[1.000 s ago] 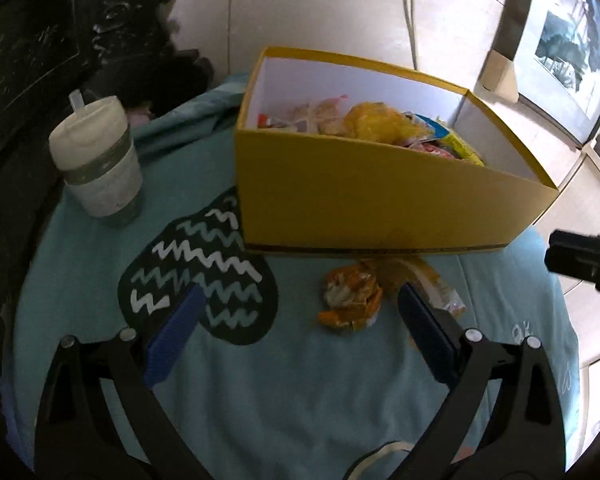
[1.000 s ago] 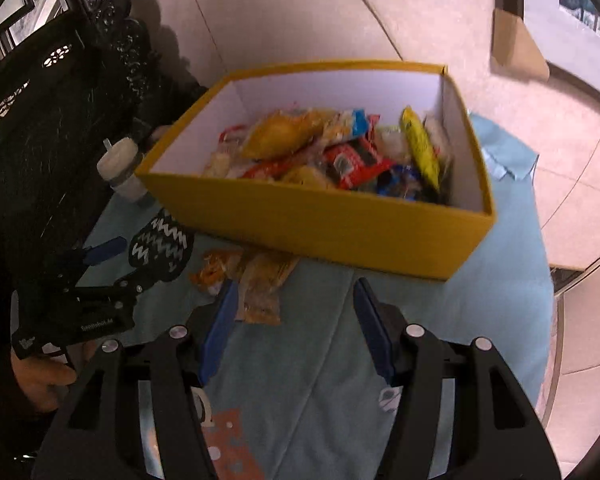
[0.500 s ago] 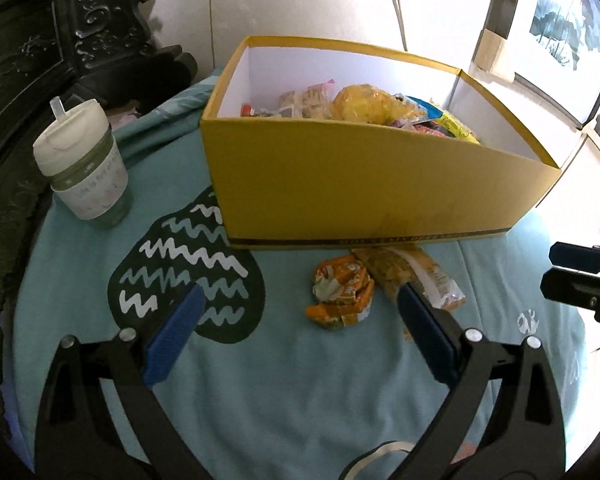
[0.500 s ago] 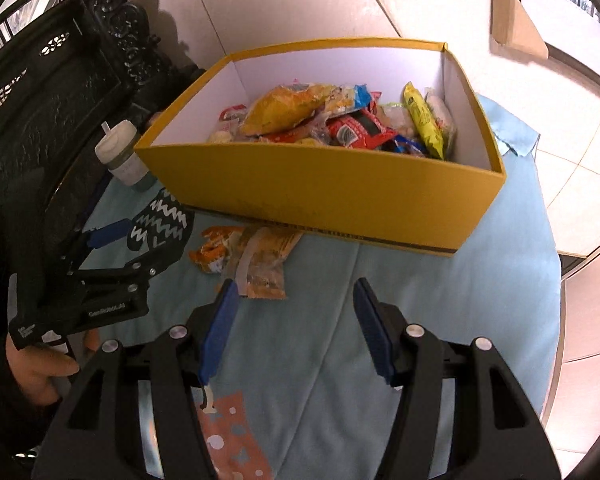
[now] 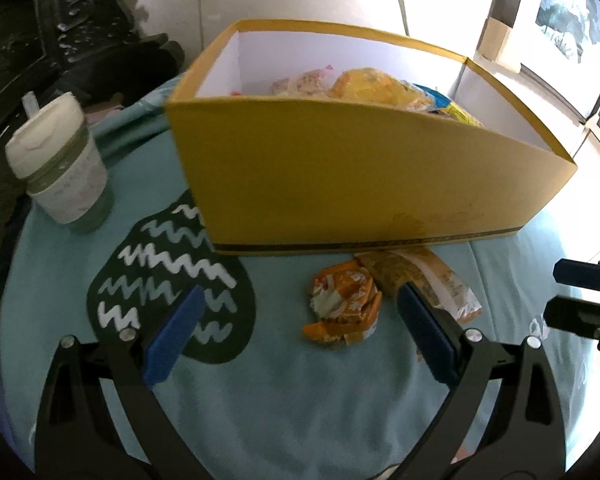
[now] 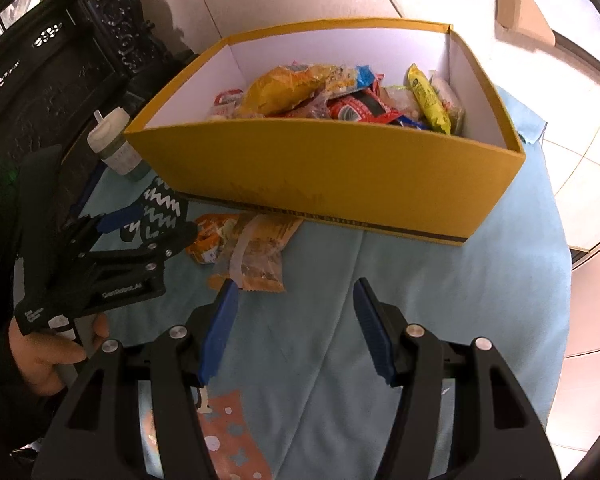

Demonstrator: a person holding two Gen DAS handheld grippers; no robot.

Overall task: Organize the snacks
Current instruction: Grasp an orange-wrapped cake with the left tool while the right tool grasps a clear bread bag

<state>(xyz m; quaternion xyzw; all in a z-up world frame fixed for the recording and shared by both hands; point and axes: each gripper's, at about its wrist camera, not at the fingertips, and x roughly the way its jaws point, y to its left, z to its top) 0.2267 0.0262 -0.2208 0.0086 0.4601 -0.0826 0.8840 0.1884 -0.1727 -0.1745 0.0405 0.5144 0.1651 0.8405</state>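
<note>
**Ana:** Left wrist view first: what sits in front of the left claw (image 5: pixel 298 334)?

**Ben:** A crumpled orange snack wrapper (image 5: pixel 344 306) on the teal cloth (image 5: pixel 280 400) that covers the counter. It lies between the two blue pads, which are spread wide and touch nothing. A longer tan snack packet (image 5: pixel 424 280) lies just beside the wrapper, one end against the base of the yellow box (image 5: pixel 360 184).

**Ana:** And the box?

**Ben:** Open on top, white inside, holding a heap of packets; a yellow bag (image 6: pixel 284 88) lies on top. A lidded cup with a straw (image 5: pixel 62 164) stands to its left, near a dark patch with zigzag lines (image 5: pixel 172 280) on the cloth.

**Ana:** Right wrist view?

**Ben:** The right claw (image 6: pixel 294 330) is released too, pads apart over bare cloth, with the tan packet just ahead of its left pad. A bare hand (image 6: pixel 48 354) holds the left tool at the frame's left edge.
</note>
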